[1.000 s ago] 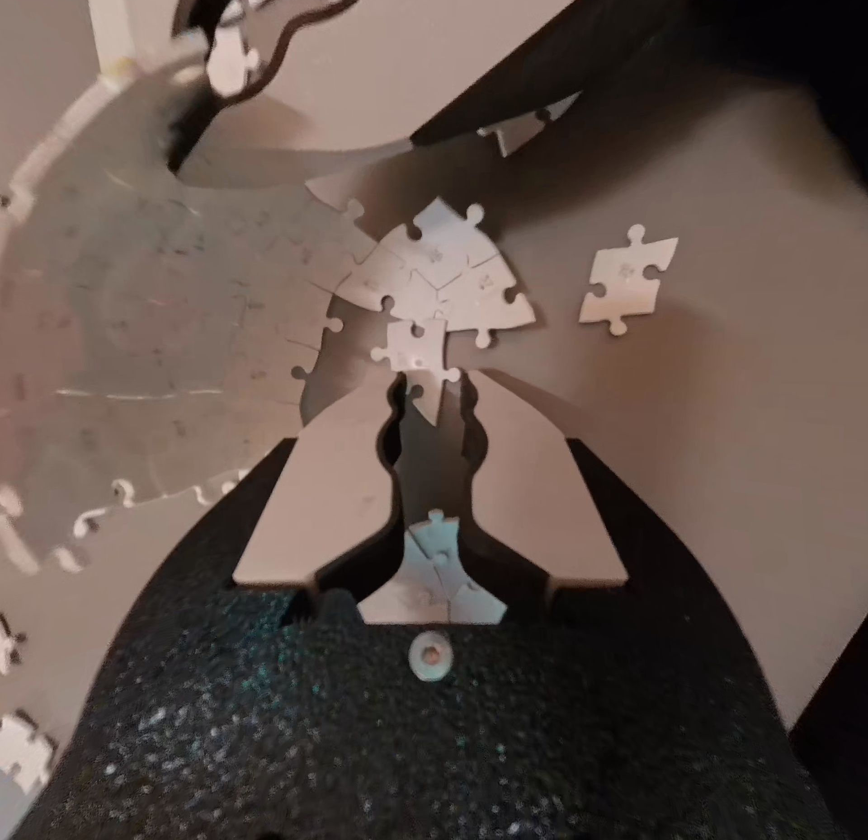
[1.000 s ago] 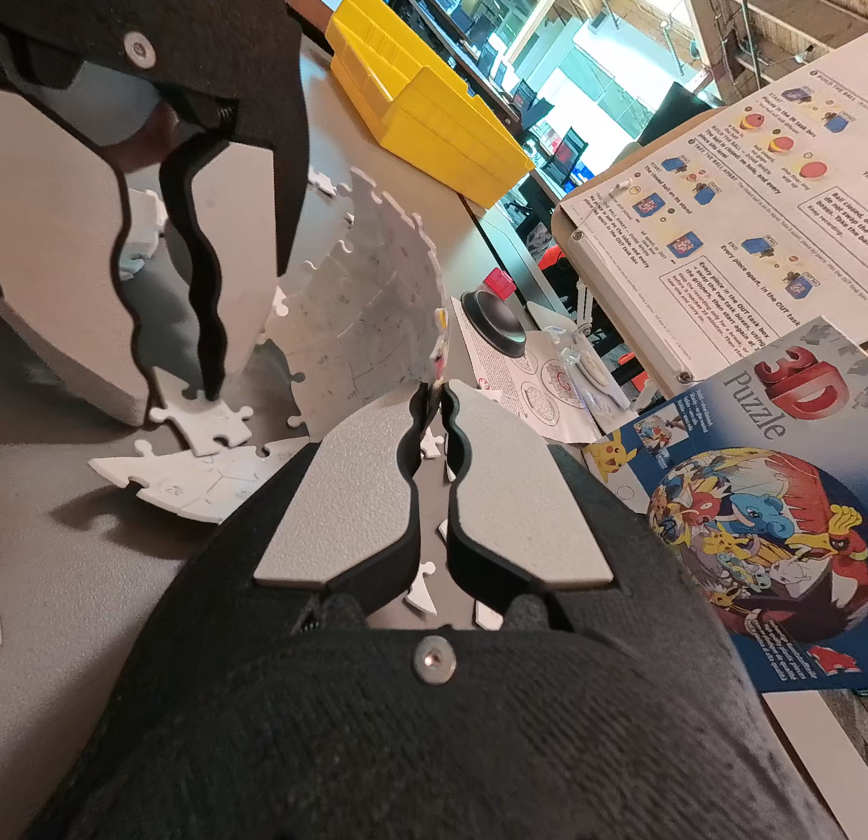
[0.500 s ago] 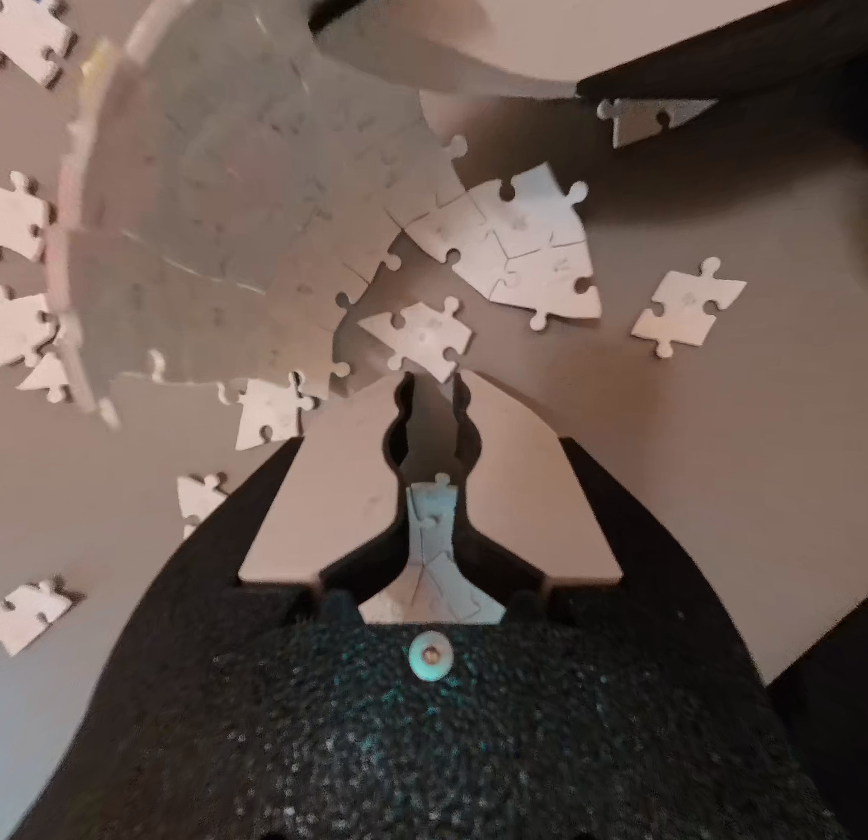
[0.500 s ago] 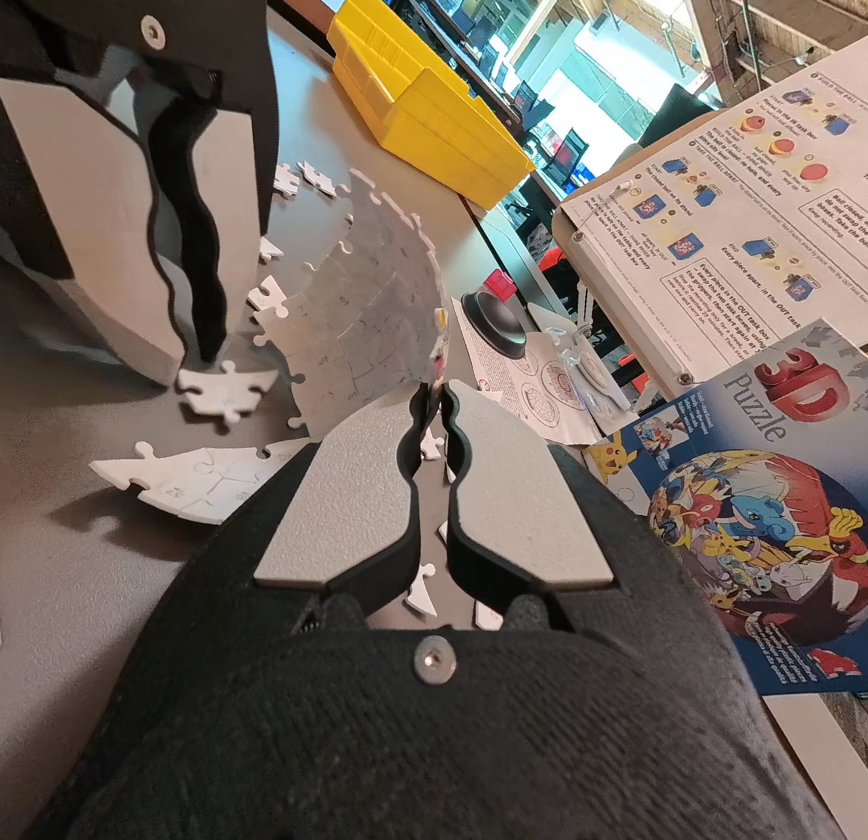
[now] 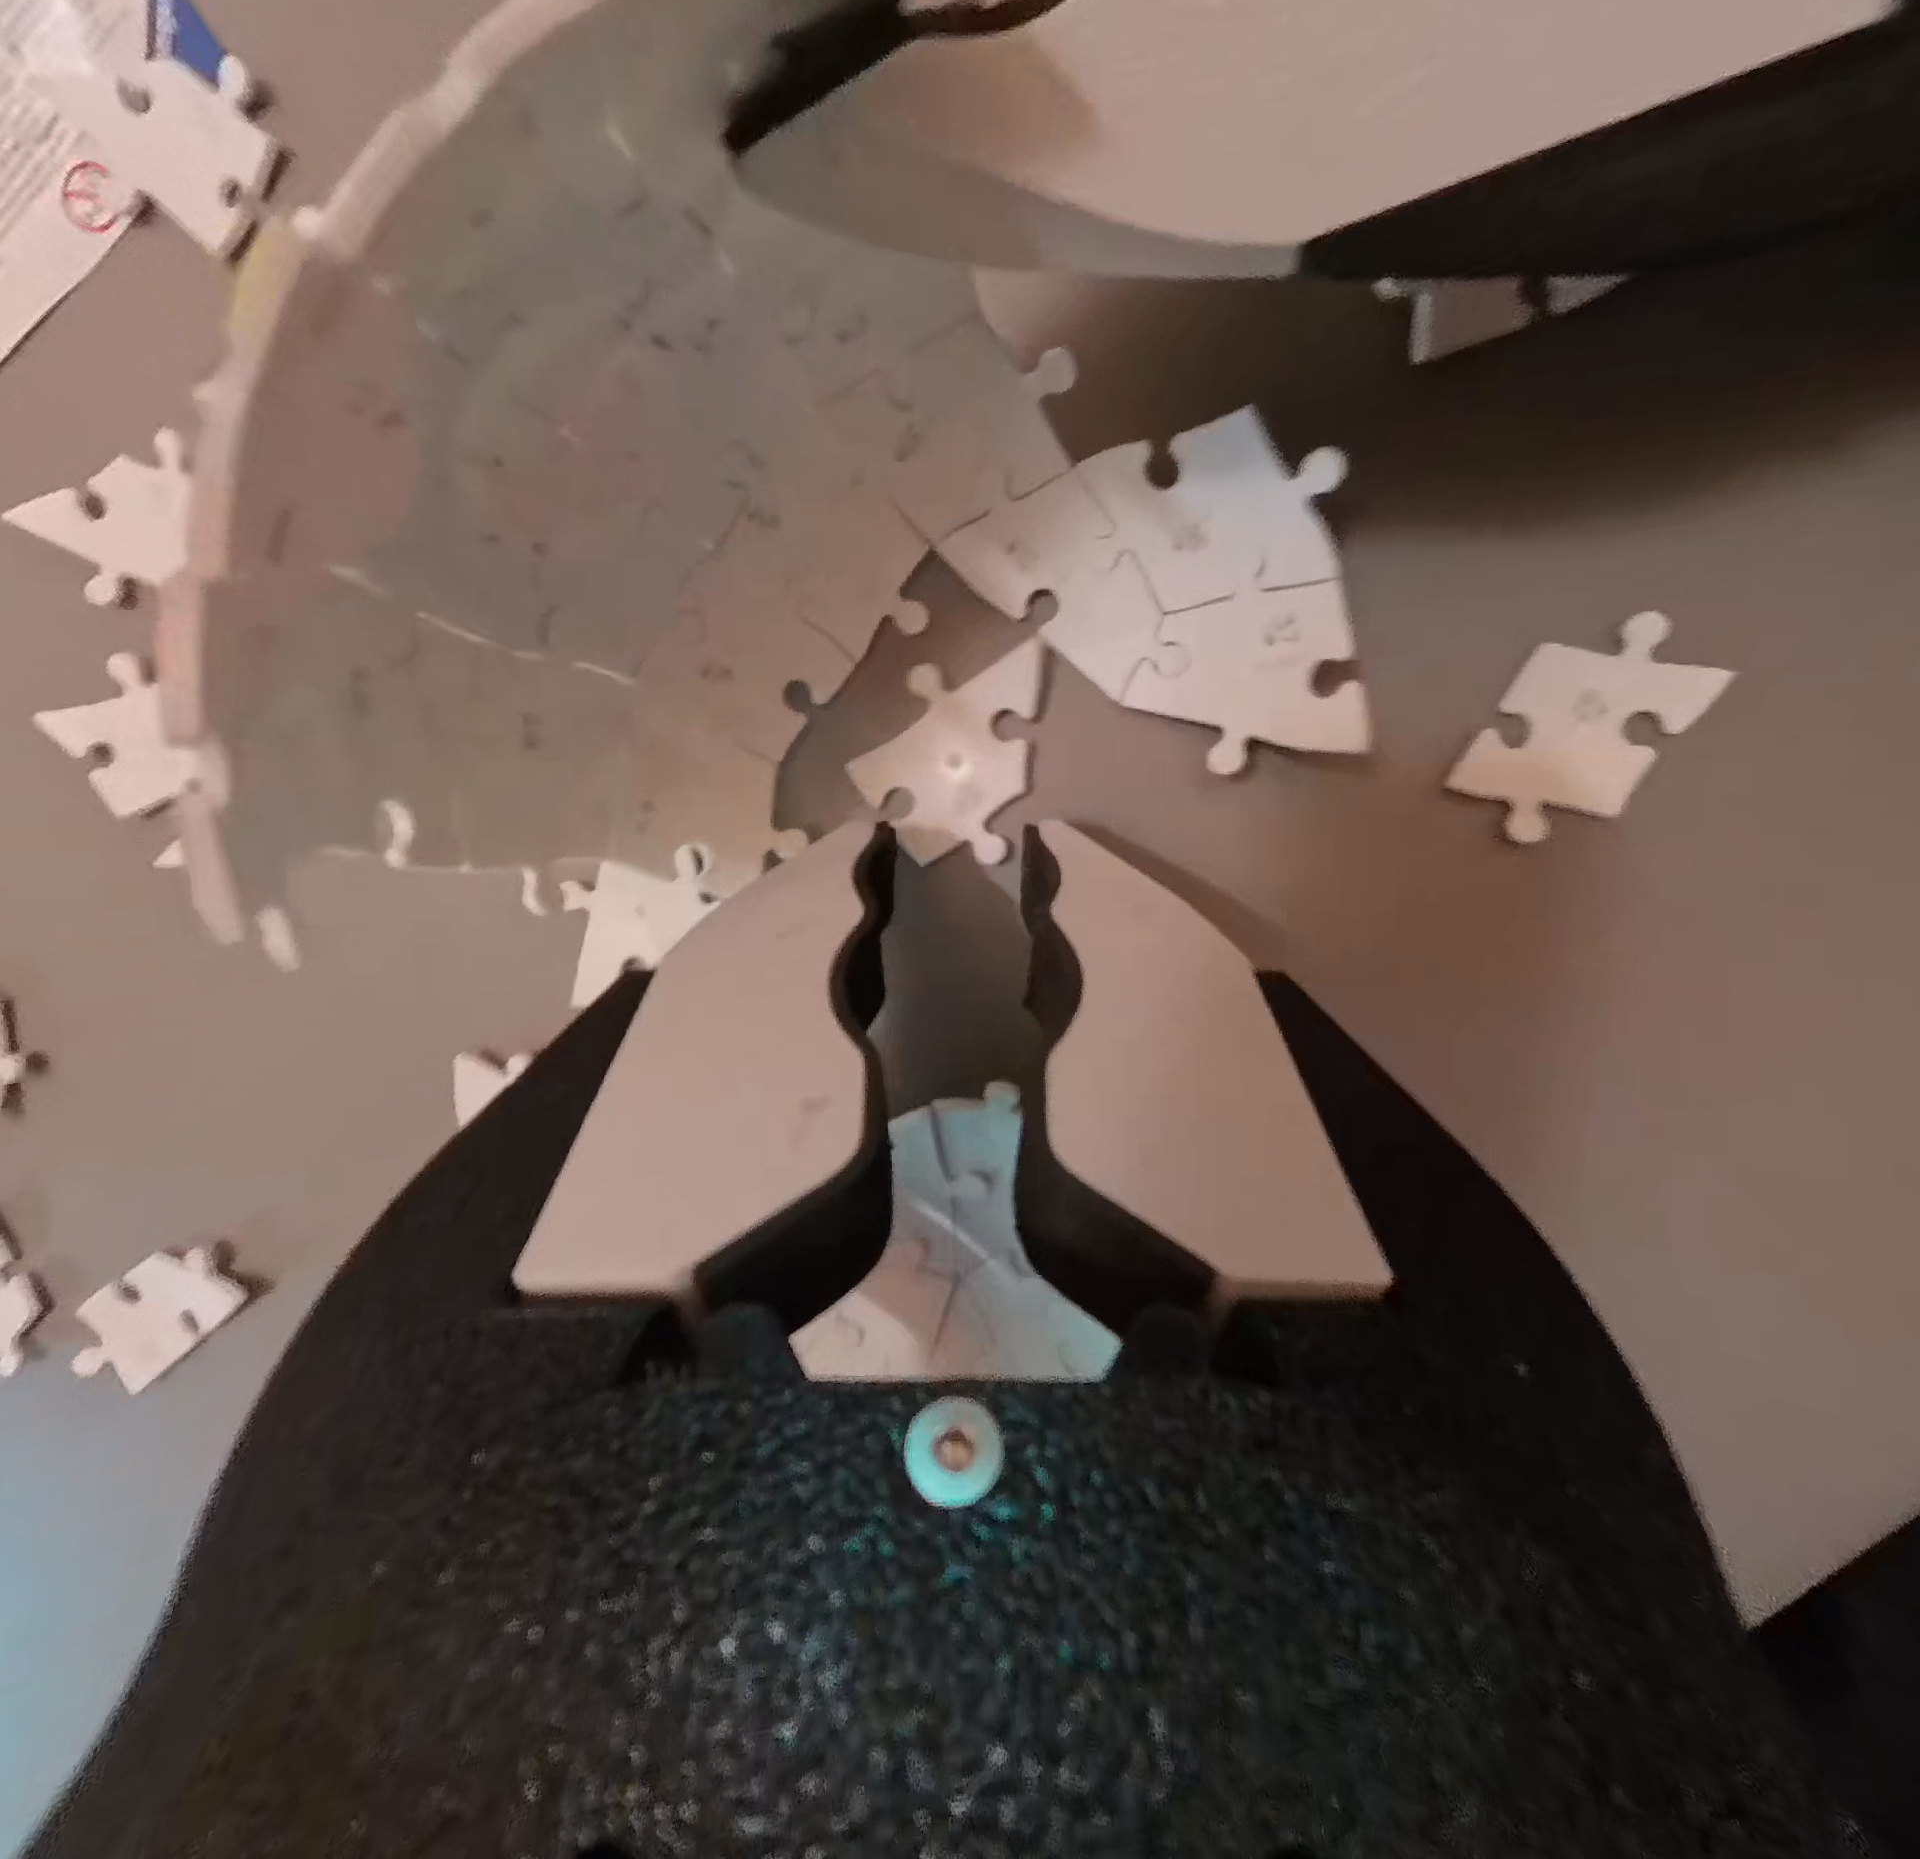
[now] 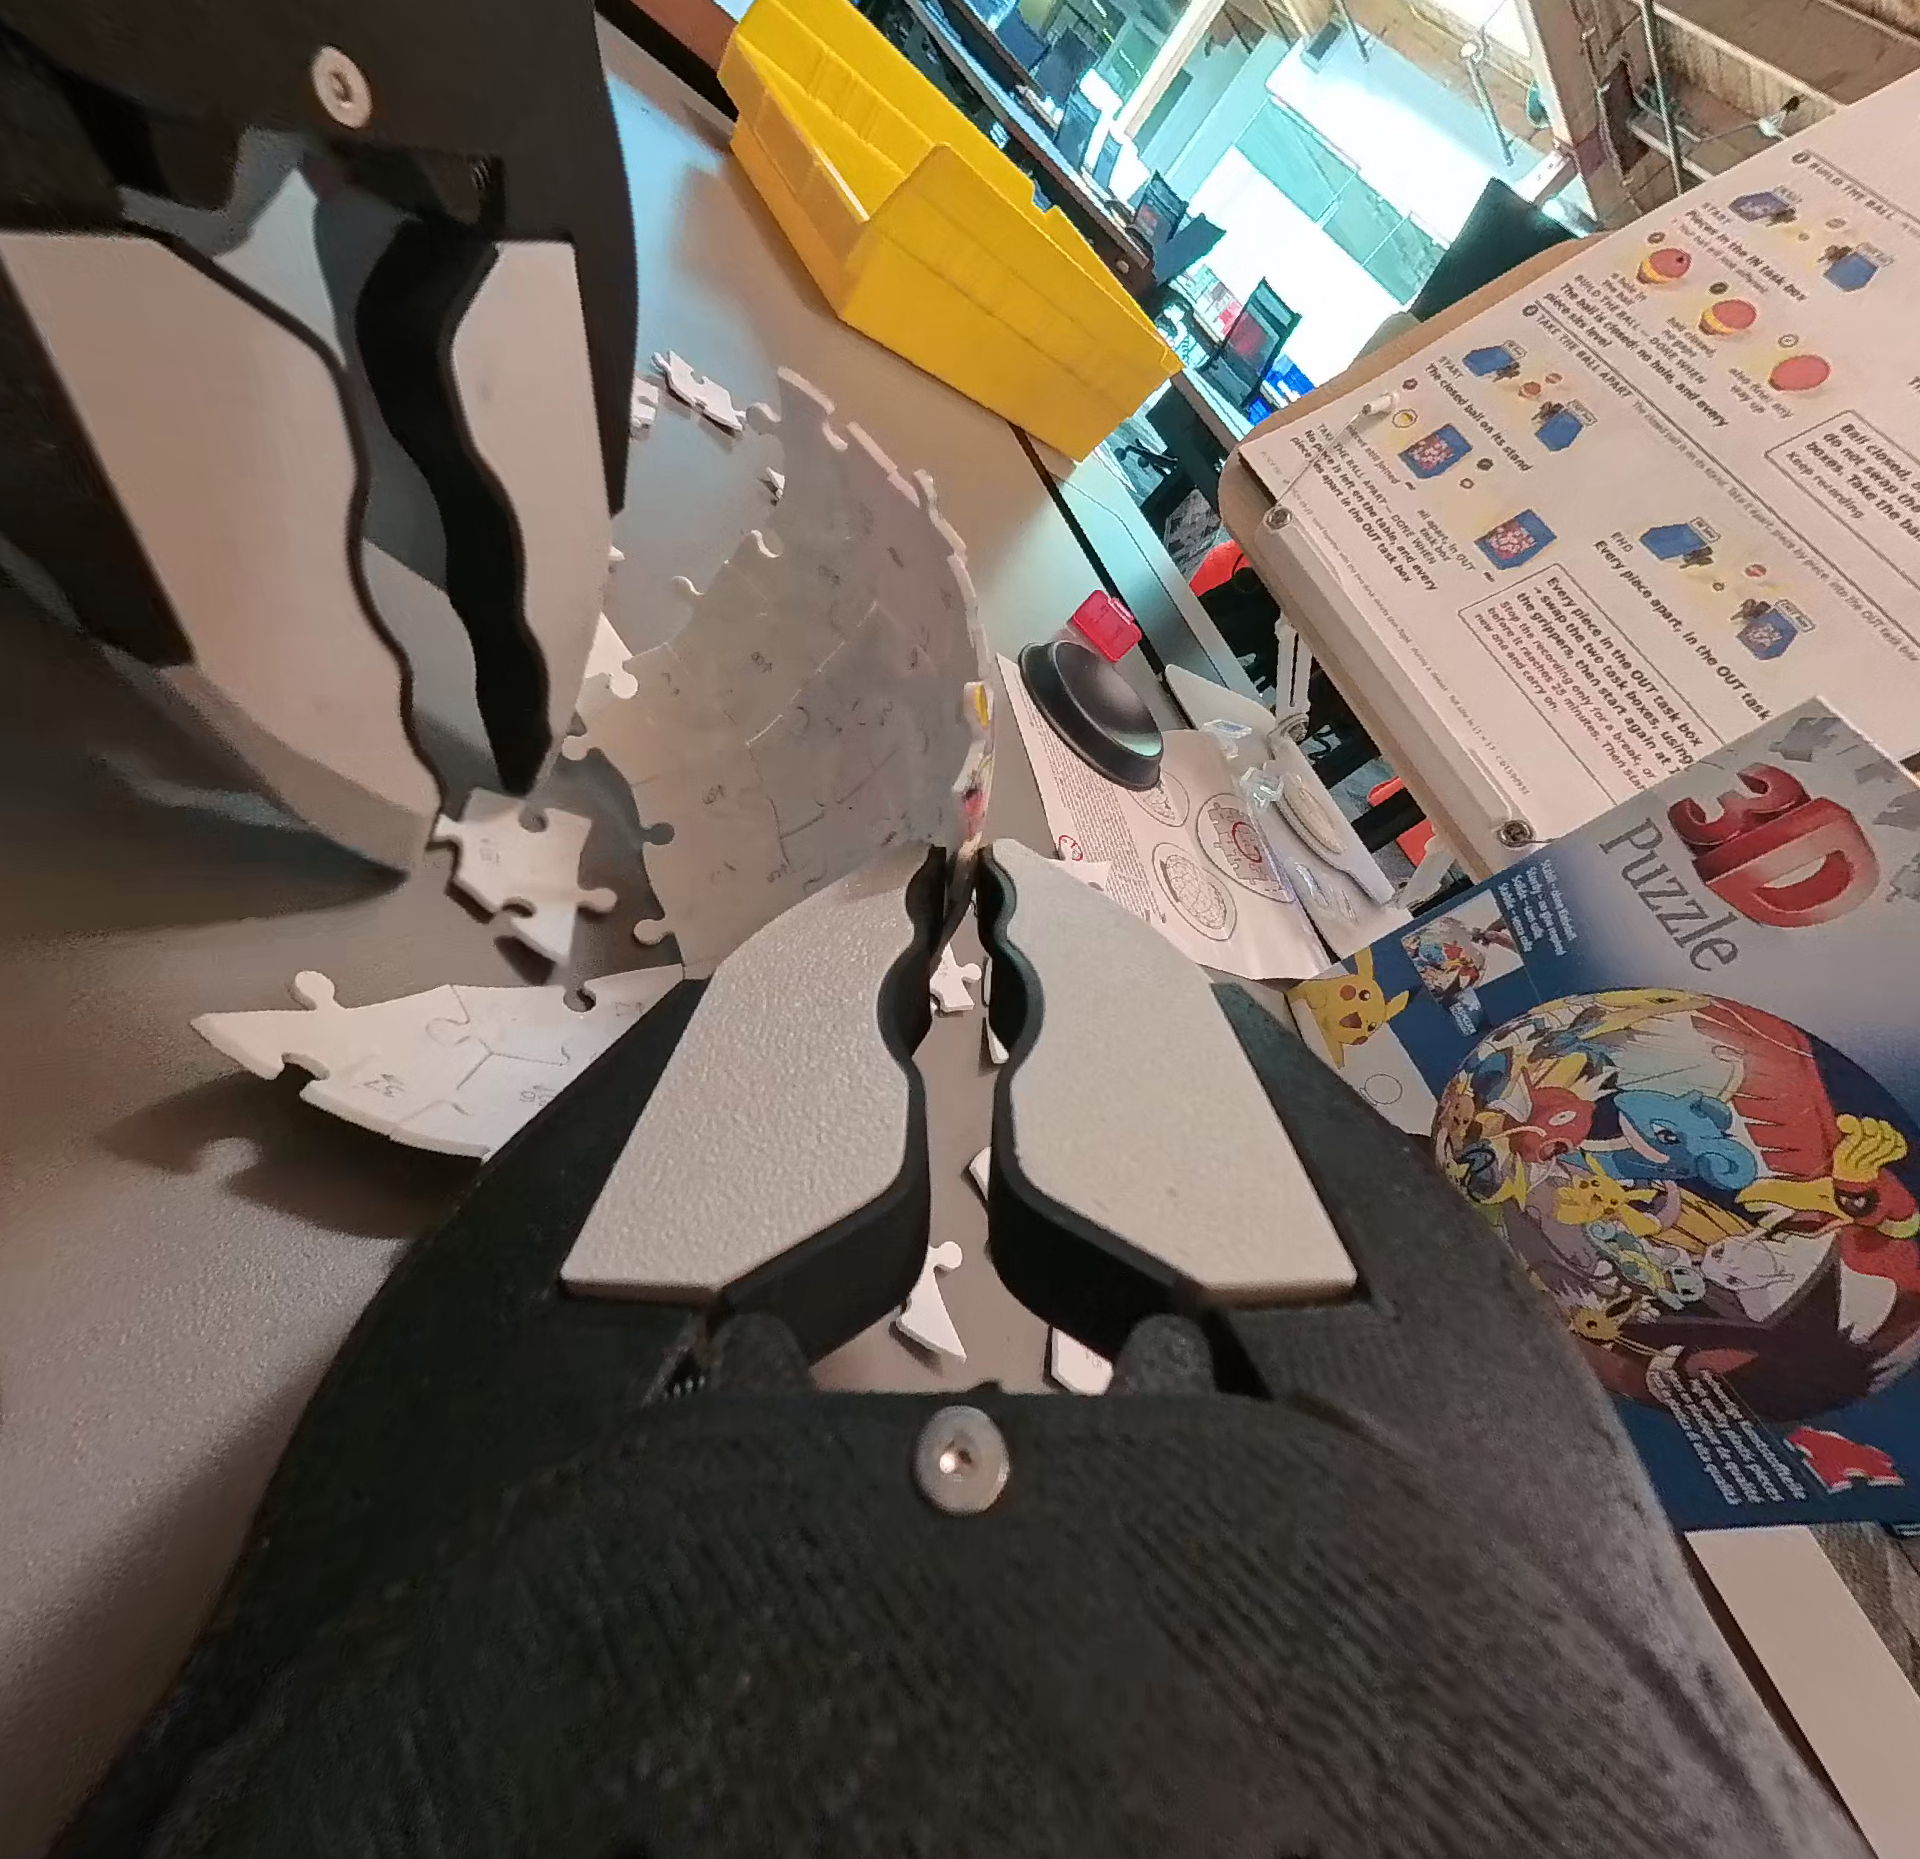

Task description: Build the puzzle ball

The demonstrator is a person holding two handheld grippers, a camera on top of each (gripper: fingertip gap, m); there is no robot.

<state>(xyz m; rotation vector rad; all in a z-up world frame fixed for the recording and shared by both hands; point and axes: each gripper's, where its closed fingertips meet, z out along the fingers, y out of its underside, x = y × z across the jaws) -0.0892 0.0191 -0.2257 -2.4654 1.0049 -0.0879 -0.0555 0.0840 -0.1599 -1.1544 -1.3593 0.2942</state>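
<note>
Piece [image 5: 951, 760] pinched at left gripper [image 5: 958, 841] tips, 12 o'clock, long axis running 2-to-8; right gripper [image 6: 961, 864] clamps shell [image 6: 821, 687] rim

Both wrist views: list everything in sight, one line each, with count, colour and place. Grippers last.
Curved shell of joined pieces: one, grey-white, upright on the table.
Flat joined patch: one, white, on the table beside the shell.
Held piece: one, white, at the left gripper's tips.
Loose pieces: several, white, scattered.
Bins: yellow, stacked, far edge.
Puzzle box: one, blue, right.
Instruction board: one, white, right.
Table: grey.
Left gripper: holds the piece.
Right gripper: clamps the shell's rim.
</note>
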